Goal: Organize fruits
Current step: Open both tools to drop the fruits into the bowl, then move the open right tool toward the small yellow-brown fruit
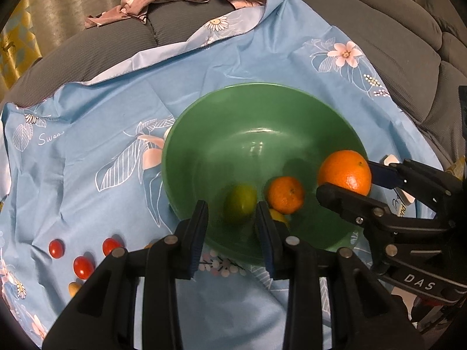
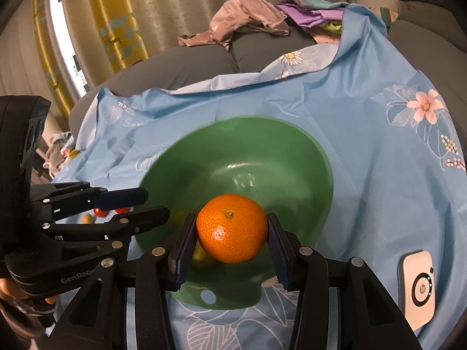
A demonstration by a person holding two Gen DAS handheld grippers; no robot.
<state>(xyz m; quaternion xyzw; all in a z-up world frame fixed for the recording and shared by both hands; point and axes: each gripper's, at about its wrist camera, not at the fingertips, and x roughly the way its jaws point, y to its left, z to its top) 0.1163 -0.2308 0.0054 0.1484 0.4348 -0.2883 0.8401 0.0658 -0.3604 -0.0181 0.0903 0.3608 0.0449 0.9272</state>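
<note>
Two grippers at bowl (image 1: 204,134) rim | your right gripper (image 2: 232,233) clamps orange (image 2: 232,229) | left gripper (image 1: 232,218) parted, empty | far bowl half clear.

A grey, ribbed-fabric sofa (image 1: 379,26) lay under a light-blue floral cloth (image 1: 122,108), with crumpled pink and purple garments (image 2: 251,20) heaped at its far end (some partly hidden) before pleated beige curtains (image 2: 181,3) and a yellow patterned drape (image 2: 116,29).
</note>
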